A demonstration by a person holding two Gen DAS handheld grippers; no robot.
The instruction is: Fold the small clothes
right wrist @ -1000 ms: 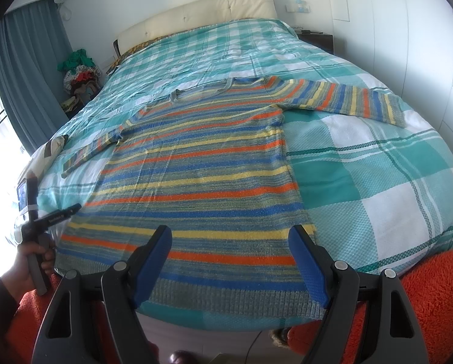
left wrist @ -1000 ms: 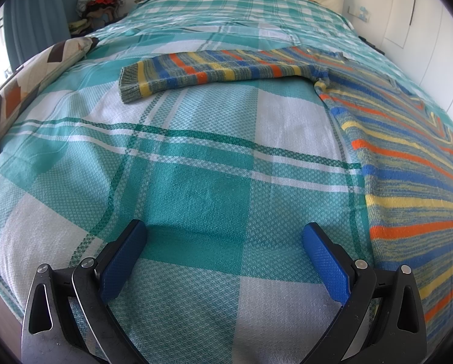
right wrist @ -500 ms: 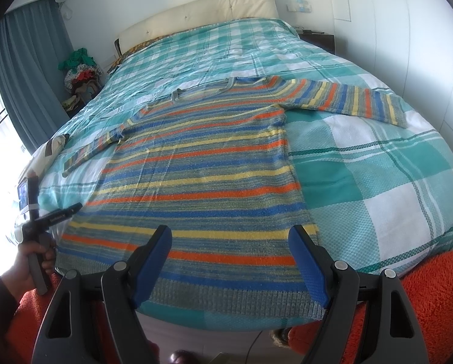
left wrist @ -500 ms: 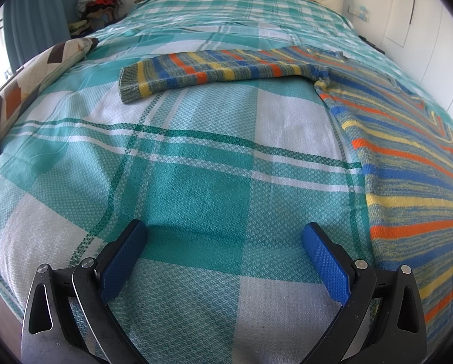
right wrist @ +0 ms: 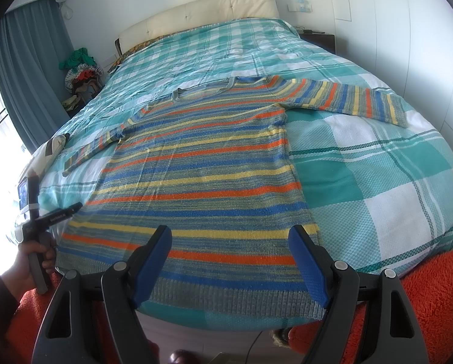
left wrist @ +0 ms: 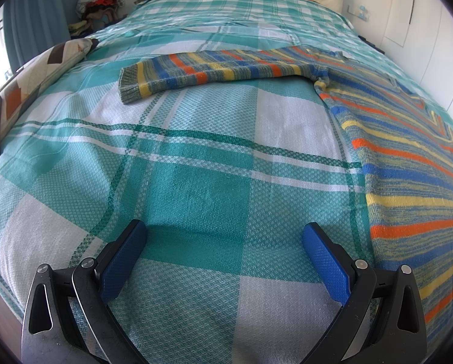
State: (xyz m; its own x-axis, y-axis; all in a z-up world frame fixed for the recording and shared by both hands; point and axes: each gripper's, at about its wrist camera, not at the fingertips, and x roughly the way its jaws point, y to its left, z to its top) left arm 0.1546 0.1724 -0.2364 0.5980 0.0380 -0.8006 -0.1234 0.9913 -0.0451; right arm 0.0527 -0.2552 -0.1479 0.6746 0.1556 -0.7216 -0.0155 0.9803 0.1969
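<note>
**The sweater is flat and no fold is made yet**

The striped sweater (right wrist: pixel 196 179) lies spread out flat on the bed (right wrist: pixel 378 166). Its front is smooth, its neck points to the headboard (right wrist: pixel 202 12), and its bottom edge sits near the foot of the bed. Both sleeves stick straight out to the sides. The left sleeve (left wrist: pixel 214 71) lies flat on the plaid bedspread (left wrist: pixel 196 182), and the right sleeve (right wrist: pixel 347 97) does too. Nothing is folded over, so I think the folding has not started. The sleeves need to be turned in, and then the body needs to be folded up.

The left gripper (left wrist: pixel 224 239) is wide open and holds nothing. It hangs over bare bedspread, beside the sweater's left edge. The right gripper (right wrist: pixel 229 242) is wide open too, with nothing in it. It hangs over the bottom edge of the sweater. I cannot tell if it touches the knit.

The bedspread has big green and white squares, with a few small wrinkles farther up. A patterned pillow (left wrist: pixel 35 69) rests at the left side of the bed. There is a blue curtain (right wrist: pixel 29 69) by a bright window, a pile of clothes (right wrist: pixel 80 72) in the corner, and white walls. Fuzzy orange fabric (right wrist: pixel 432 303) shows at the bottom of the right view.
</note>
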